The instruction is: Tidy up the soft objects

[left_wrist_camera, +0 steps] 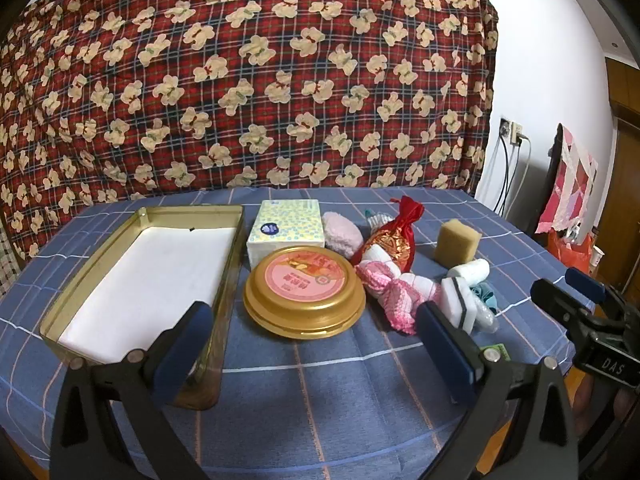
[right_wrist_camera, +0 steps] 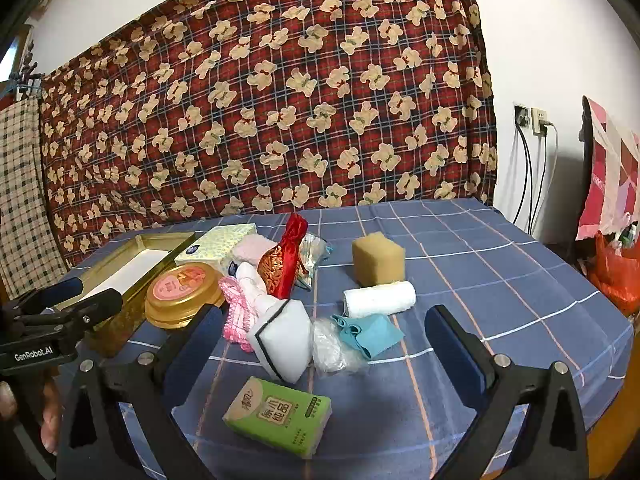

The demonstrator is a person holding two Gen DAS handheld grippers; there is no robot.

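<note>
Lying left of the round gold lidded tin (left_wrist_camera: 305,297), touching it – long rectangular gold metal tray (left_wrist_camera: 234,276). Sitting right of that tin, well apart: tan block sponge (right_wrist_camera: 378,265), white rolled cloth (right_wrist_camera: 379,298), green tissue pack (right_wrist_camera: 278,416). Hovering before it – left gripper (left_wrist_camera: 316,350) and right gripper (right_wrist_camera: 326,350), both gaping wide, gripping nothing.
</note>
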